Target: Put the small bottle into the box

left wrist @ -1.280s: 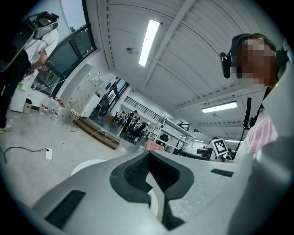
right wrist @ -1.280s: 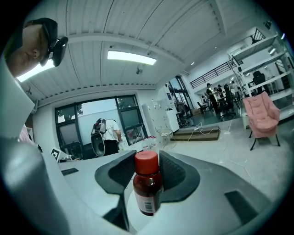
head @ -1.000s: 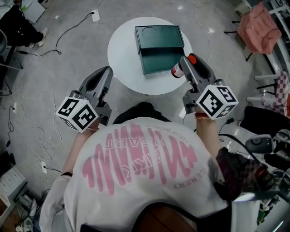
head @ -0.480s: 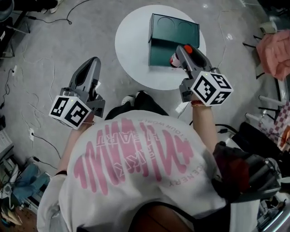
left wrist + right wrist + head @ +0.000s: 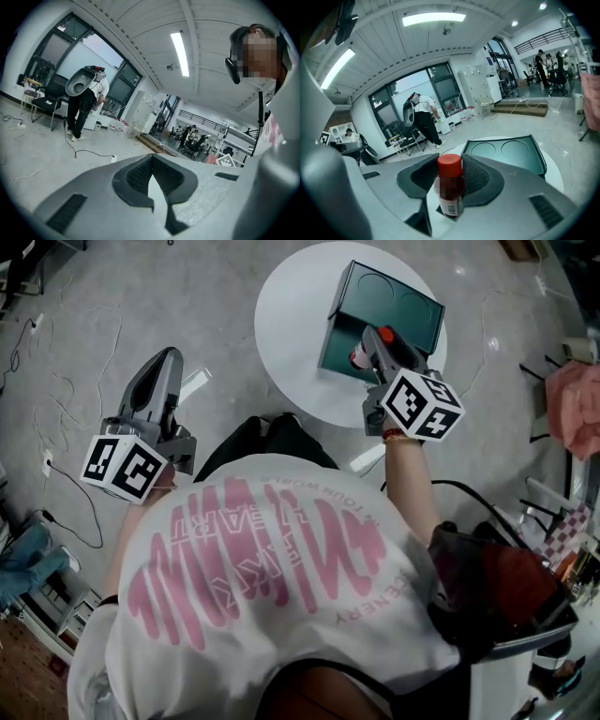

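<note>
Nearest to the camera is the person's white shirt (image 5: 272,587) with pink print. There are two grippers, one in each hand, and each one carries one cube with square markers.

The left gripper (image 5: 169,357) is held out over the grey floor (image 5: 84,352), well apart from the table. In the left gripper view the left gripper (image 5: 150,161) has its two jaws together at the tips, with only a thin gap behind them, and there is nothing between them.

The right gripper (image 5: 373,341) reaches over the table. In the right gripper view the right gripper (image 5: 452,176) has its jaws rather wide apart, and they press from both sides on the one small bottle (image 5: 451,185), which has a red cap and stands upright between the pads. In the head view the small bottle (image 5: 357,357) is seen over the near part of the box, in the grip and not lying inside it.

Behind it is one dark green box (image 5: 412,320), open, and two round recesses show in its far part. In the right gripper view the box (image 5: 506,152) is just beyond the jaws. It rests on one round white table (image 5: 286,315).

Far in the room, the gripper views show several other people and some chairs.
</note>
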